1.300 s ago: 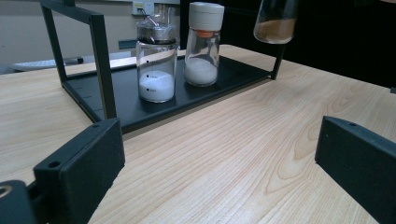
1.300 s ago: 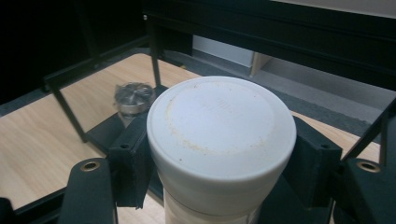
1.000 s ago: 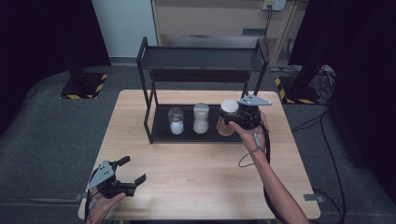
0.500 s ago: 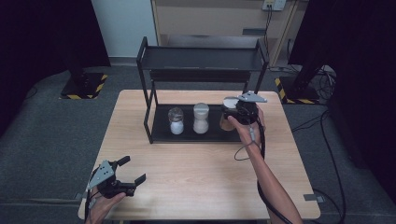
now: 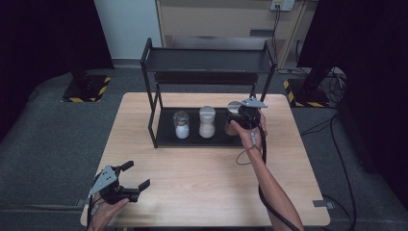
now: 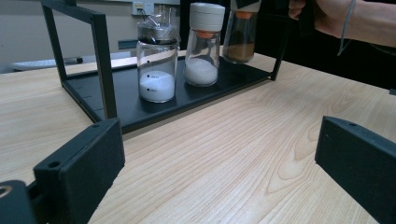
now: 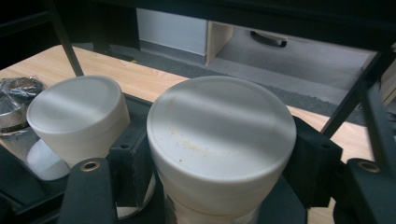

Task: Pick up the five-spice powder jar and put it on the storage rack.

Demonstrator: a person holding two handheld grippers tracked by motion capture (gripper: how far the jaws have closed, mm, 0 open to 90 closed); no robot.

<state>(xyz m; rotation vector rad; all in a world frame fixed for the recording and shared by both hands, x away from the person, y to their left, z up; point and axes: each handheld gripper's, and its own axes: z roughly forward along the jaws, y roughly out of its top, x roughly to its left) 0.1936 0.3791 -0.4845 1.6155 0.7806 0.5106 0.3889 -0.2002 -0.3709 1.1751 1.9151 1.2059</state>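
A black two-tier rack stands at the back of the wooden table. On its lower shelf are a clear jar of white powder and a white-lidded jar. My right gripper is shut on a third jar with brown contents, its pads squeezing just under the white lid. This jar is at the shelf's right end; I cannot tell whether its base touches. My left gripper rests open and empty at the table's front left.
The rack's right upright is close beside the held jar. The white-lidded neighbour is just left of my right gripper's pad. Bare table top spreads in front of the rack. A cable hangs from the right gripper.
My right gripper has sunk and slid a little left with the brown jar, in toward the rack's lower shelf. The left gripper has stayed put.
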